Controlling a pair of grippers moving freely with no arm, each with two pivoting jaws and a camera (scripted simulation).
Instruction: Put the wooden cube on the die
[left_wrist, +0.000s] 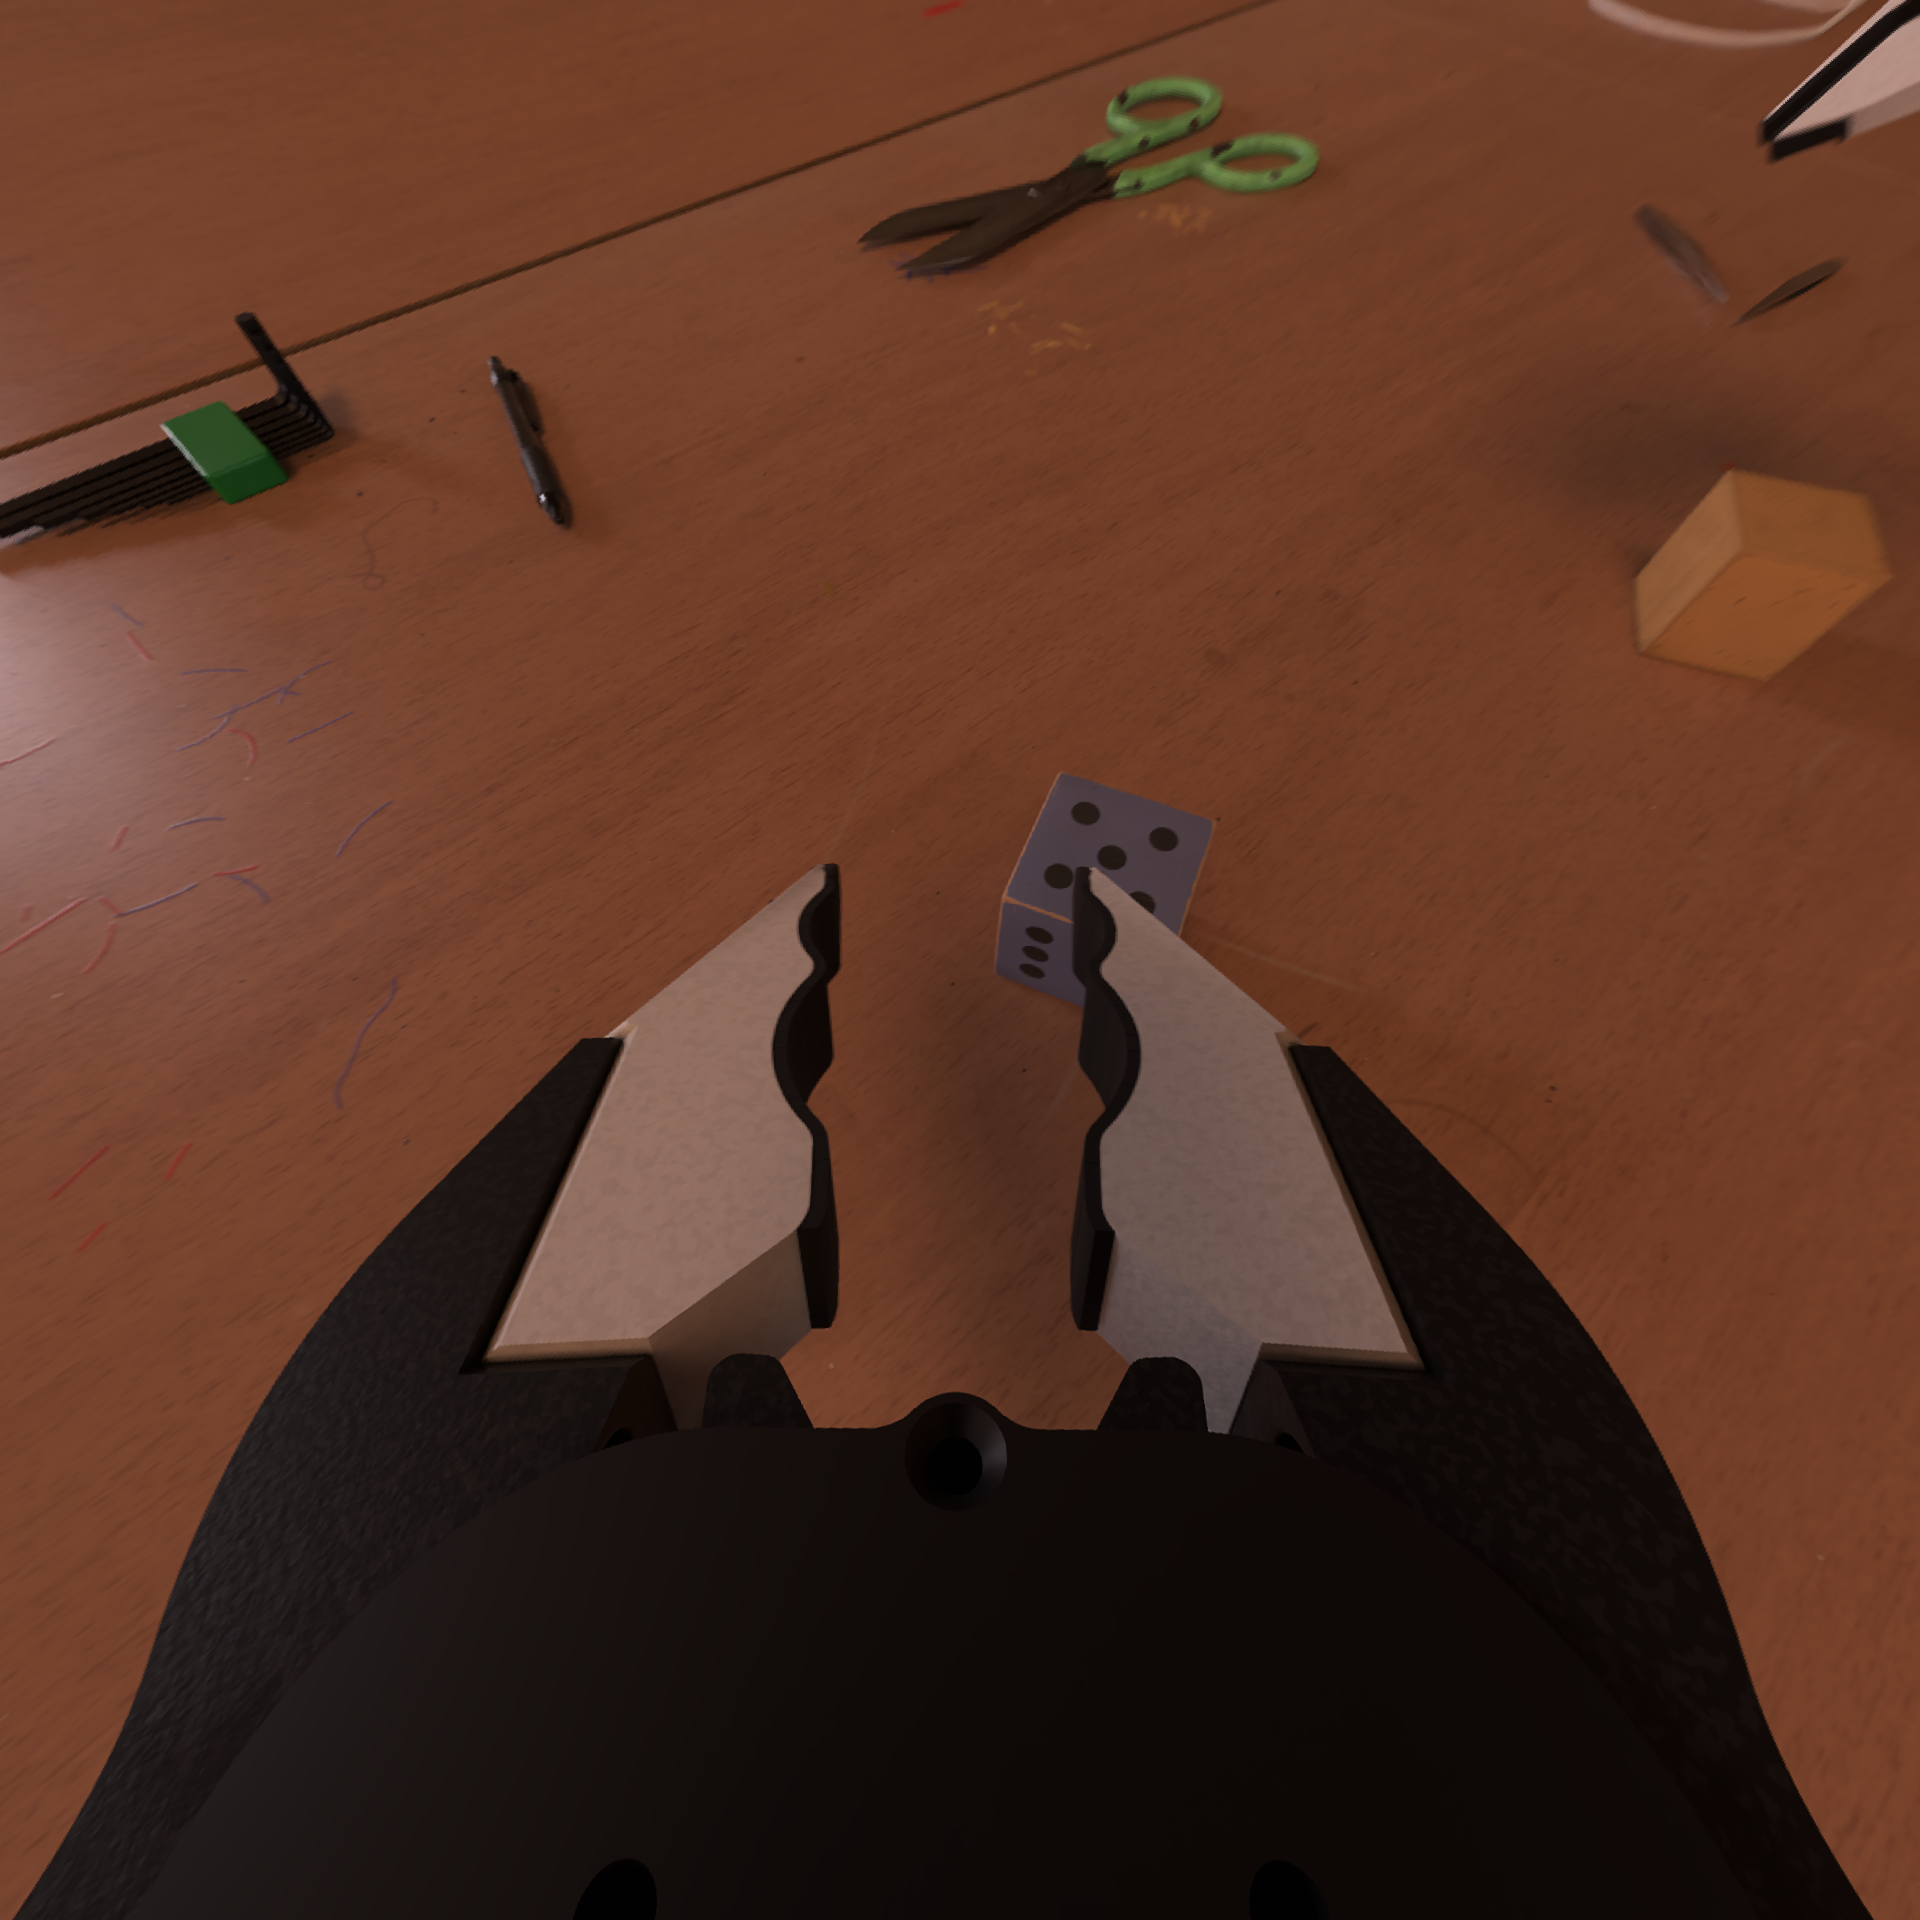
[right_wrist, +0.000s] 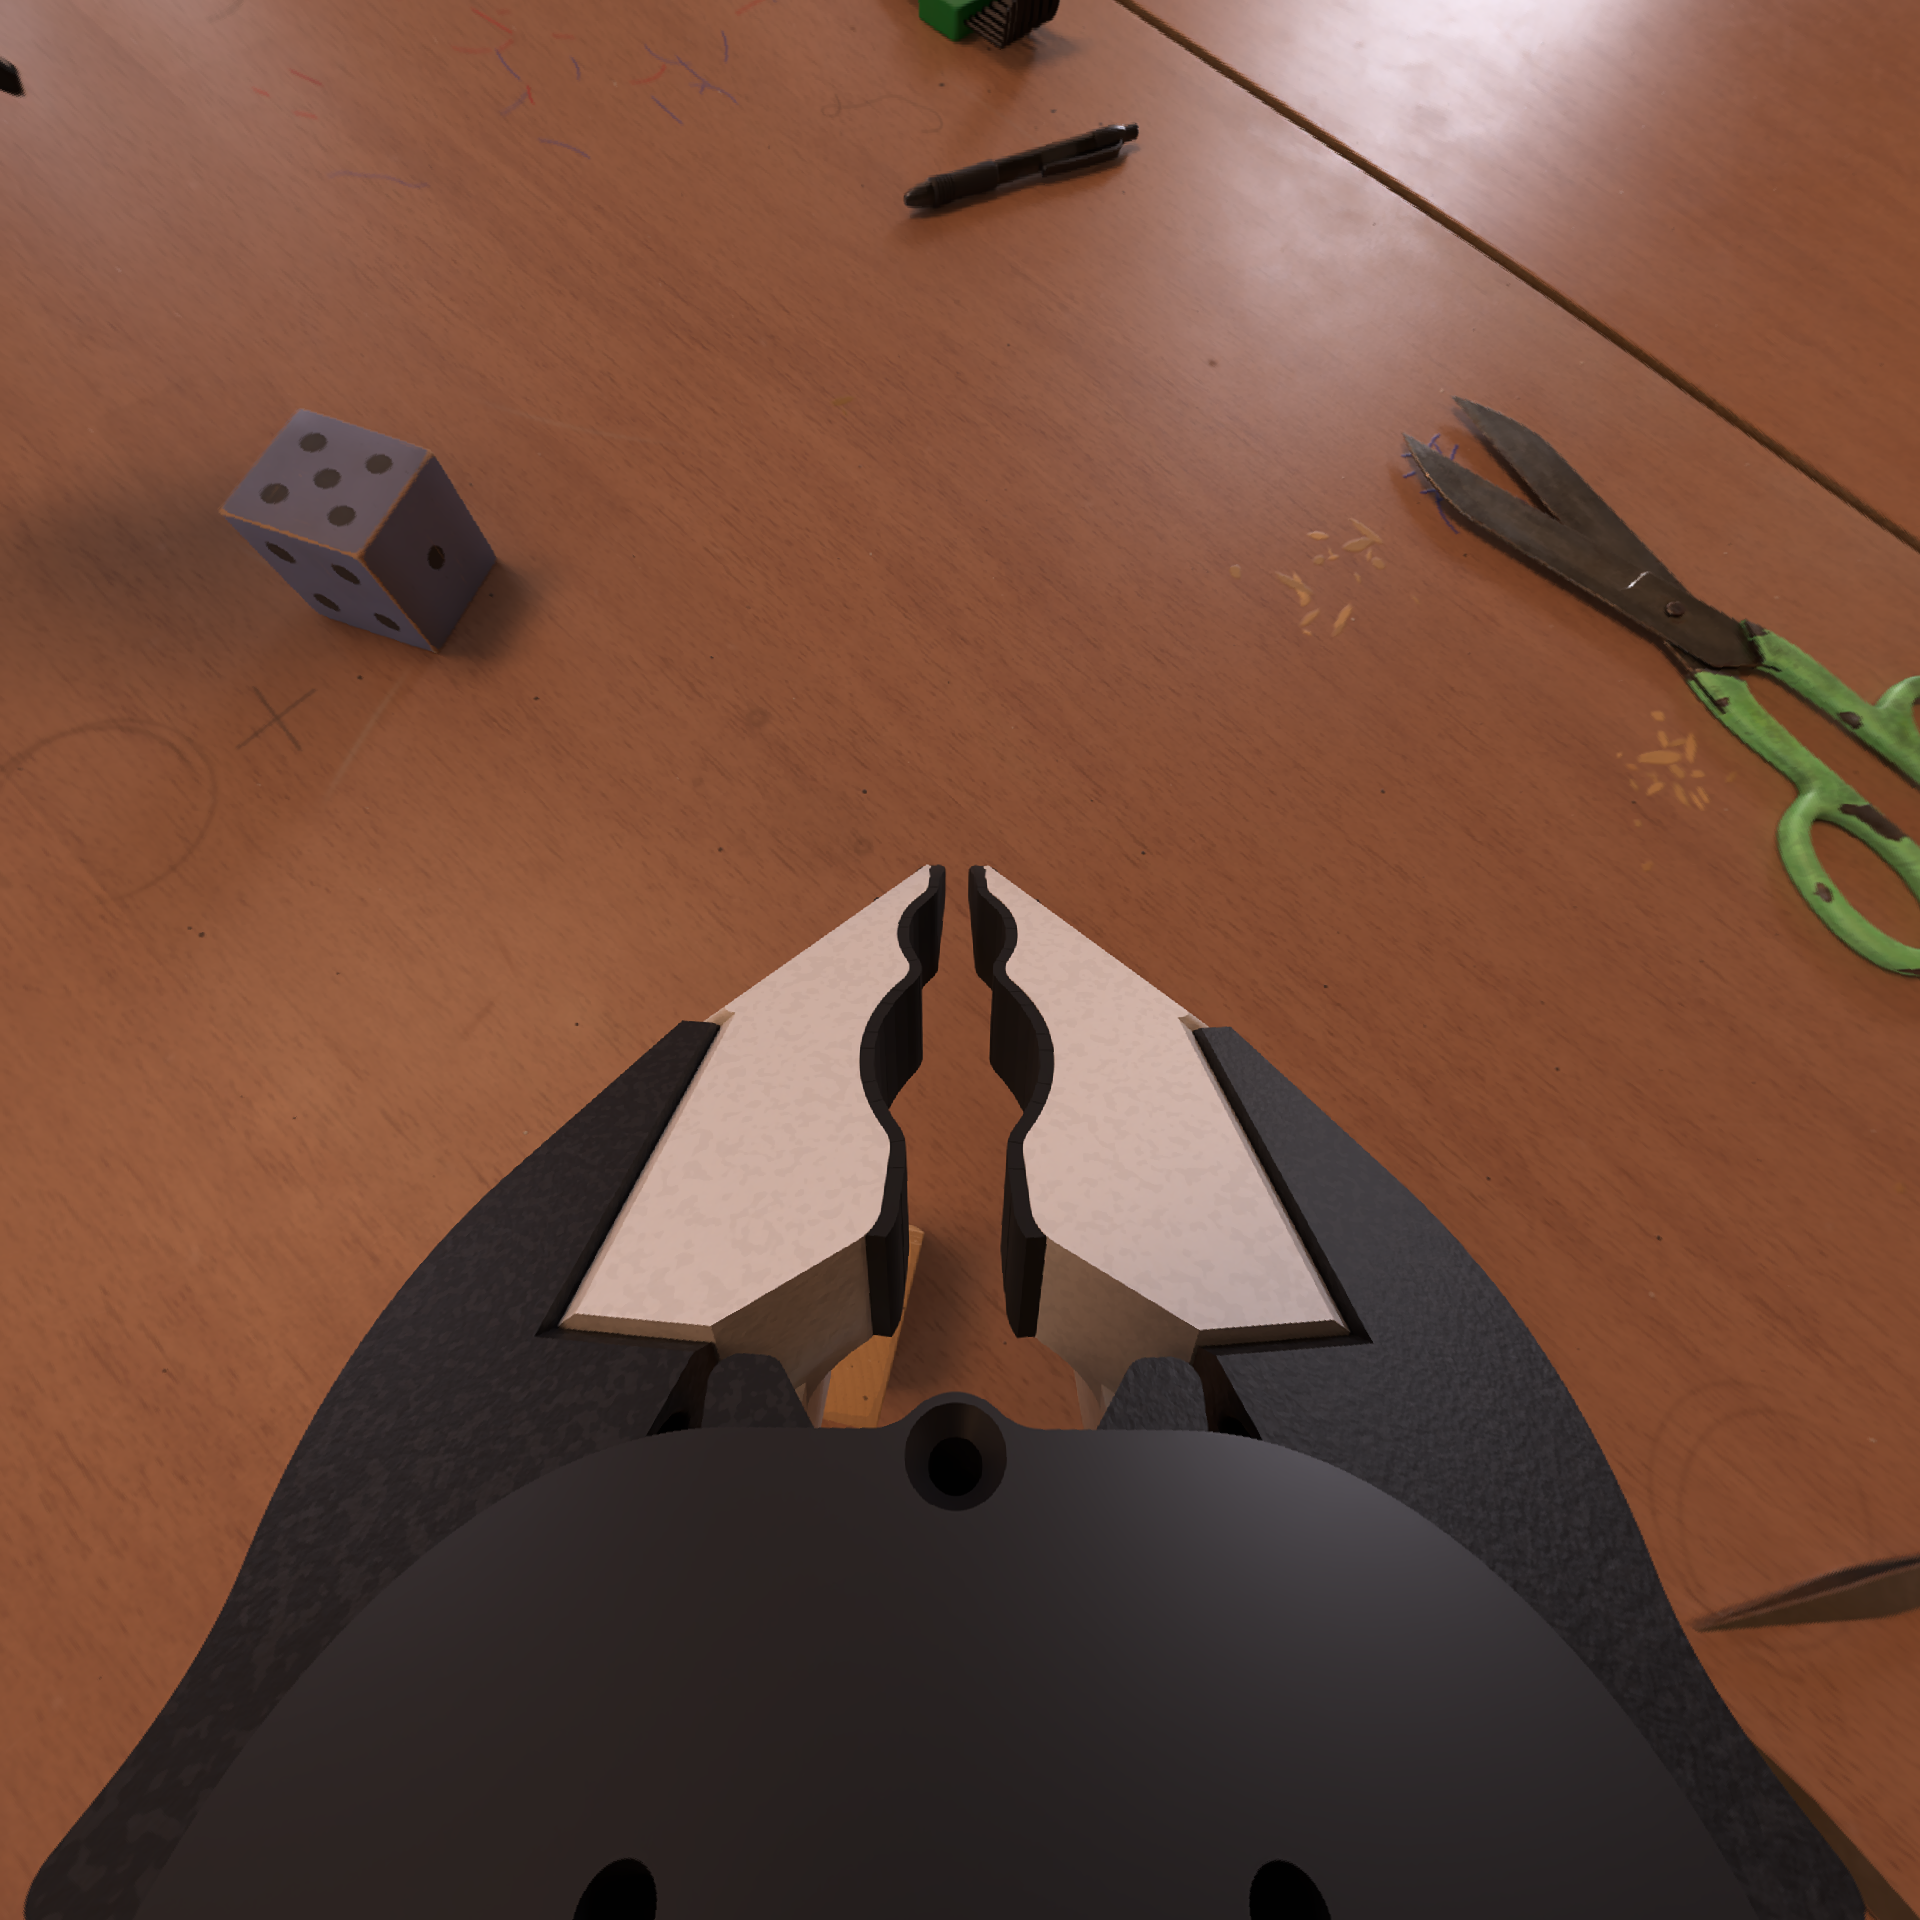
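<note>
Left gripper (left_wrist: 956, 883) jaws open beside die (left_wrist: 1117, 862) — right gripper (right_wrist: 954, 881) nearly closed, empty.

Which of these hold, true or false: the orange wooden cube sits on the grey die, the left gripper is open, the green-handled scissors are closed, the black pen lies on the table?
1. The orange wooden cube sits on the grey die. False: the two are apart and the die's top is bare.
2. The left gripper is open. True.
3. The green-handled scissors are closed. False: the blades are spread.
4. The black pen lies on the brown wooden table. True.
</note>
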